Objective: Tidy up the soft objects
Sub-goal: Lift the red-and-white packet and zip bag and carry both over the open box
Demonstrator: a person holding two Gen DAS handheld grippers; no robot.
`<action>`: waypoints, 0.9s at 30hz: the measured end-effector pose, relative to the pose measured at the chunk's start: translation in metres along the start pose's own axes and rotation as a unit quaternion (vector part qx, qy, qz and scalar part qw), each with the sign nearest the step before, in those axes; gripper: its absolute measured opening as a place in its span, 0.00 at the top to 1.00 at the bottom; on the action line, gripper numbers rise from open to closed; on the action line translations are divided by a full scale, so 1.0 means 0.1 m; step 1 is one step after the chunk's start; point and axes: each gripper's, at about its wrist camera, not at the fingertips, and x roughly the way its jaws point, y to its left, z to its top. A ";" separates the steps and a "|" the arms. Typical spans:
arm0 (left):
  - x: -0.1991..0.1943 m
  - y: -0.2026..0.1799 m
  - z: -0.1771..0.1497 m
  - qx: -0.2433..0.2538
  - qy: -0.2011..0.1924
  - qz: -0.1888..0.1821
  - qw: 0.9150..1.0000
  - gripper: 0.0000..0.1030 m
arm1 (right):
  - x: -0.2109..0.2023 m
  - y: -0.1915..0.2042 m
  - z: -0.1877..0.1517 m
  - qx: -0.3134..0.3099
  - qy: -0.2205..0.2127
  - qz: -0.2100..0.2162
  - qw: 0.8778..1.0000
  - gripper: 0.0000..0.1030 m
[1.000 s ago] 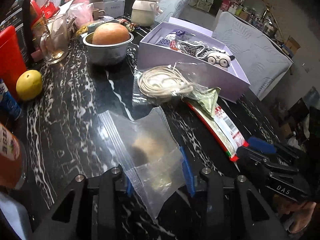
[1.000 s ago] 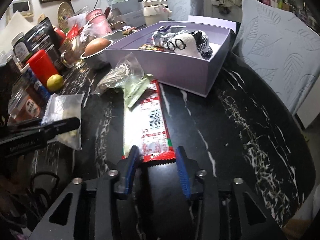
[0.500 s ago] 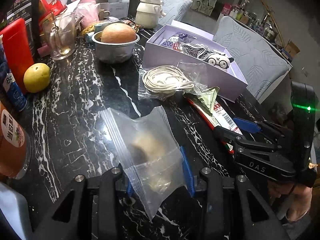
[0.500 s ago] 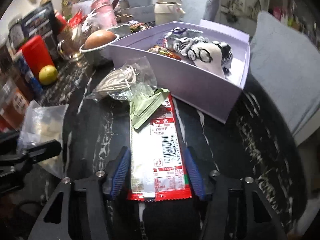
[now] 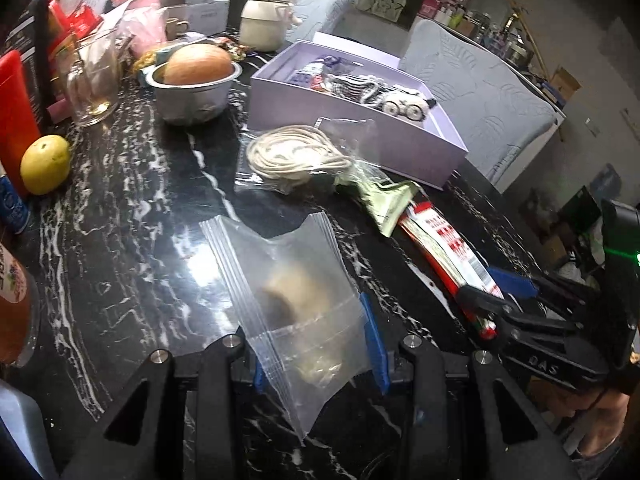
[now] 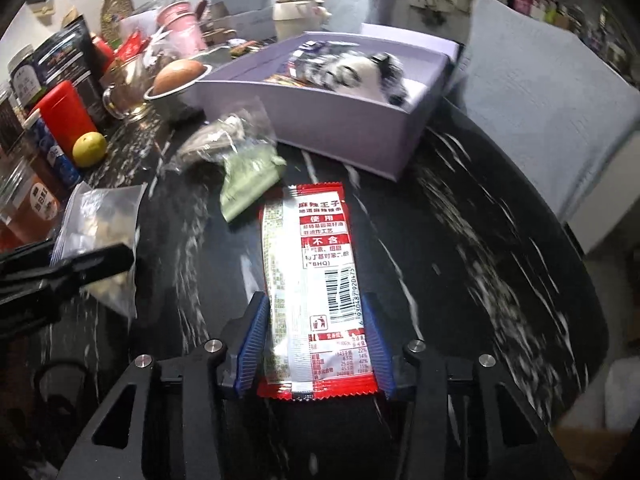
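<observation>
Snack packet (image 6: 316, 280): red and white, lying flat on the black marble table (image 6: 460, 240), its near end between the blue pads of the right gripper (image 6: 316, 344); barcode and printed text face up.
Right gripper jaws: closing in on the packet from both sides; the right pad sits at the packet's edge, the left pad just beside it, so a firm squeeze cannot be told.
Zip bag (image 5: 296, 300): clear plastic with a pale brownish lump inside, its lower part pinched between the pads of the left gripper (image 5: 316, 344); the zip end reaches forward over the table.
Left gripper jaws: narrow, closed on the zip bag.
Green pouch (image 6: 250, 180): crumpled, just beyond the far end of the snack packet, touching the bag of cord.
Bag of cord (image 5: 300, 156): clear bag with a coil of white cord, between the zip bag and the lilac box.
Lilac box (image 5: 360, 132): open, at the far side of the table; a black and white plush toy (image 5: 400, 96) and some wrappers lie in it.
Metal bowl (image 5: 192, 92): left of the box, holding a round brown bun.
Yellow fruit (image 5: 46, 164): at the left edge, near a red container (image 5: 16, 112) and a glass mug (image 5: 94, 88).
Chair (image 6: 540, 120): pale grey padded cover, behind the table at the right.
</observation>
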 end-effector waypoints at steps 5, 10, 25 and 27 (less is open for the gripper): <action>0.03 -0.10 -0.03 0.013 0.004 -0.013 1.000 0.62 | -0.17 -0.05 -0.22 0.003 0.013 -0.006 1.000 0.52; 0.07 -0.15 -0.06 0.019 0.014 -0.020 1.000 0.62 | -0.22 -0.08 -0.32 0.012 0.009 0.002 1.000 0.40; 0.08 -0.10 -0.12 0.005 0.017 -0.012 1.000 0.62 | -0.15 0.00 -0.30 -0.034 -0.004 -0.022 0.999 0.46; 0.07 -0.10 -0.13 0.005 0.015 -0.011 1.000 0.62 | -0.16 -0.02 -0.31 -0.030 -0.009 -0.024 0.999 0.52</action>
